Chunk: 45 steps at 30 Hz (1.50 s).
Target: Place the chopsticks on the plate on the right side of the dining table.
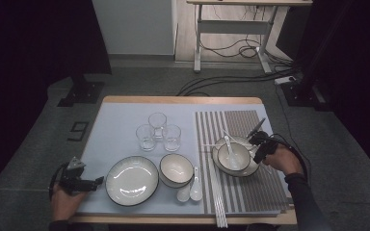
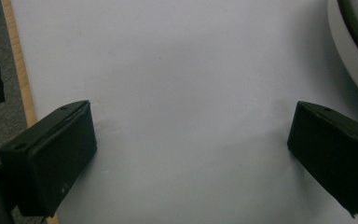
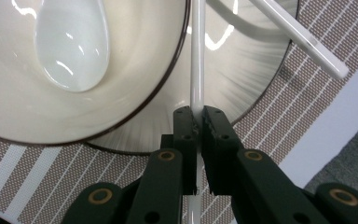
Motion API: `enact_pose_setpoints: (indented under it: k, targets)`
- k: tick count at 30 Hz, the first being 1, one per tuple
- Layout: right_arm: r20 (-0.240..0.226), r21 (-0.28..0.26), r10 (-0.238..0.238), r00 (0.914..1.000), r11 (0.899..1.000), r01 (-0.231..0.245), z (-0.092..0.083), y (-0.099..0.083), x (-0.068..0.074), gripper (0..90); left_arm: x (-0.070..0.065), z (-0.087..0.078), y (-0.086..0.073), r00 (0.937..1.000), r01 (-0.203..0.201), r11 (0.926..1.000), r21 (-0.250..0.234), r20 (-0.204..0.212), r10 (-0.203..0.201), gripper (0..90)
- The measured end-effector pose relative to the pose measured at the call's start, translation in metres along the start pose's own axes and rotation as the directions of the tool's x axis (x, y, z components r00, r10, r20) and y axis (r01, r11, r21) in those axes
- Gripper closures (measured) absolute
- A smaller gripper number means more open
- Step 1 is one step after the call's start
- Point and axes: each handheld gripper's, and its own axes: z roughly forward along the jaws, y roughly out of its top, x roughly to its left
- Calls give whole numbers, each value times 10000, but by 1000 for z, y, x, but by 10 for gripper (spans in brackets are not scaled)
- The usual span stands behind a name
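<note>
My right gripper (image 3: 198, 122) is shut on a thin white chopstick (image 3: 197, 56) that runs up between its jaws, over the edge of a white dark-rimmed plate (image 3: 256, 84). A white bowl (image 3: 135, 70) stands on that plate with a white ceramic spoon (image 3: 72, 42) in it. A second white chopstick (image 3: 303, 37) lies slanted across the plate's rim. In the high view the right gripper (image 1: 259, 144) is at the right side of this bowl (image 1: 233, 156). My left gripper (image 1: 96, 183) stands open over the pale blue mat (image 2: 168, 70), with nothing between its jaws.
A large plate (image 1: 131, 180), an empty bowl (image 1: 176, 169) and two white spoons (image 1: 191, 190) sit at the front middle. Three glasses (image 1: 158, 130) stand behind them. White chopsticks (image 1: 217, 192) lie along the striped placemat (image 1: 250, 192). The large plate's rim (image 2: 354, 51) is close to the left gripper.
</note>
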Motion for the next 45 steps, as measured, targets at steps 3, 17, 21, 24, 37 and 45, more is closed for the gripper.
enact_pose_setpoints:
  k: [3, 17, 21, 24, 37, 45]
  targets:
    - [29, 1, -19, 10000, 10000, 19, 3, 2, -1, 842, 0, 0, 0, 10000, 1, 10000, 1, 0, -1, 9]
    - [-151, -118, -168, 9997, 9998, 166, 11, 7, -1, 840, 0, 0, 0, 10000, -4, 10000, 6, 2, 4, 9]
    - [-139, -183, -311, 9994, 9994, 309, 12, 6, 0, 837, 0, 0, 0, 10000, -7, 10000, 6, 1, 7, 8]
    - [-142, -186, -284, 9995, 9994, 281, 12, 6, 1, 829, 0, 0, 0, 10000, -15, 10000, 5, -4, 15, 9]
    - [78, -687, 292, 9995, 9972, -286, 0, -1, -7, 508, 0, 0, 0, 10000, 2, 10000, -1, -2, -2, 9]
    - [164, -888, 574, 9982, 9945, -558, -10, -10, -8, 359, 0, 0, 0, 10000, 1, 10000, -3, -2, -1, 9]
